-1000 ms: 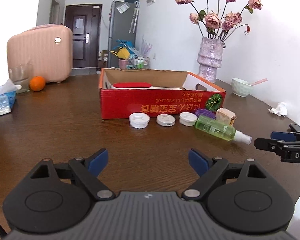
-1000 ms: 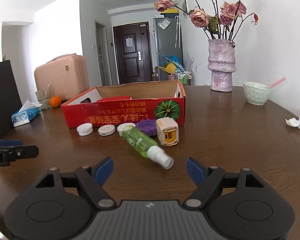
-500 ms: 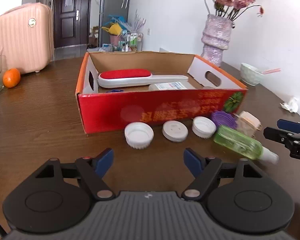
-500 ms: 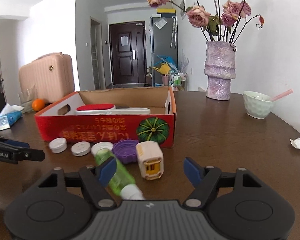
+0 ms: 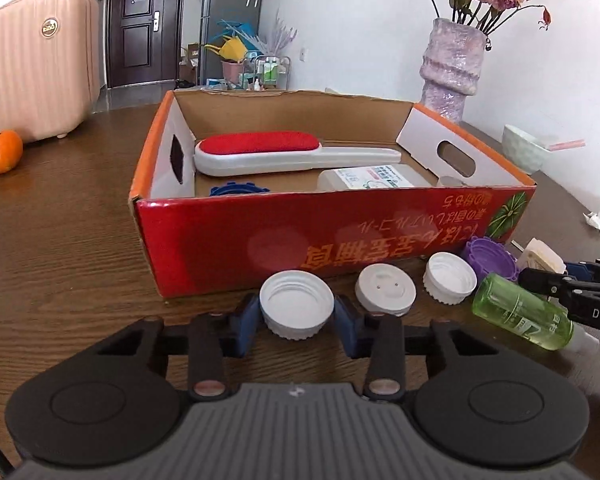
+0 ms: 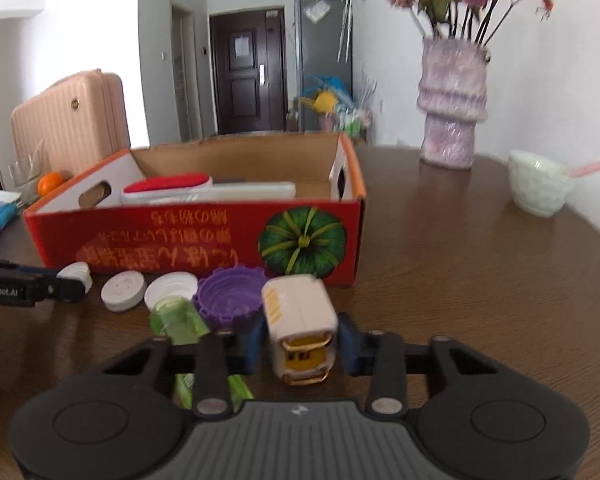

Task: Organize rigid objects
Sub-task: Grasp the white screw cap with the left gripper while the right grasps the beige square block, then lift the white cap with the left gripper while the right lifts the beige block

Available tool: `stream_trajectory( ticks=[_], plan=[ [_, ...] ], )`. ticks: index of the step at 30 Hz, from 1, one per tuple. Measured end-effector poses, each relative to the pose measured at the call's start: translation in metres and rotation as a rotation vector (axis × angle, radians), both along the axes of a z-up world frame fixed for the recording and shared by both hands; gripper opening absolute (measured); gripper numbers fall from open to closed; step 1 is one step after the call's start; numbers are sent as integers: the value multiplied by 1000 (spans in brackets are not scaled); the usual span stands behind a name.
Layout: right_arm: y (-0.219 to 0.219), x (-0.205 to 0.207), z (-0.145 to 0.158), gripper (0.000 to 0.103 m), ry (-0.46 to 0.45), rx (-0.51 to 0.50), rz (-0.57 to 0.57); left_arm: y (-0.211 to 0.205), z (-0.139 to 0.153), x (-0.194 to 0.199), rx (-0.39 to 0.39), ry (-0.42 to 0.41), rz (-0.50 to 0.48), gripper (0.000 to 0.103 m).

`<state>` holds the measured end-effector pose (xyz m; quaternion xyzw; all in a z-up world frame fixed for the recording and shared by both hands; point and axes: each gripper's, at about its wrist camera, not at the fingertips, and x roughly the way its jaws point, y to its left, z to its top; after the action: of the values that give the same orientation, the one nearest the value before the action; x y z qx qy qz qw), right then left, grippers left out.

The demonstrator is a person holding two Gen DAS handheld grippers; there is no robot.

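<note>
Standing on the dark wooden table [image 5: 60, 248], the red cardboard box [image 5: 340, 240] holds a red-and-white lint brush [image 5: 284, 152]. Just before it, the left gripper [image 5: 297, 314] has just closed on an upturned white ribbed plastic cap [image 5: 297, 308]; the right gripper [image 6: 300, 340], also just closing, pinches a small cream-and-yellow boxy case [image 6: 300, 316].

Cardboard box [image 5: 340, 240] as my reference, brush [image 5: 284, 154] inside it, caps [image 5: 384, 290] in a row before its front wall, vase [image 5: 452, 68] behind, orange [image 5: 3, 151] far left.
</note>
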<state>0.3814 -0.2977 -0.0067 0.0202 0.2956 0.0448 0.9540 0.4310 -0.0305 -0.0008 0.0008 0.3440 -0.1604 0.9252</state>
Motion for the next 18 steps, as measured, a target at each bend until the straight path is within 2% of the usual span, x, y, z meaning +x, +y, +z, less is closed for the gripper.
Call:
stream_trajectory(
  ticks=[7, 13, 18],
  plan=[
    [-5, 0, -2, 31, 0, 35, -1, -10, -1, -6, 52, -42, -13, 41],
    [-2, -11, 1, 31, -26, 2, -19, -11, 3, -20, 68, -61, 16, 41],
    [-12, -33, 5, 31, -47, 33, -40, -3, 18, -53, 17, -113, 40, 41]
  ],
)
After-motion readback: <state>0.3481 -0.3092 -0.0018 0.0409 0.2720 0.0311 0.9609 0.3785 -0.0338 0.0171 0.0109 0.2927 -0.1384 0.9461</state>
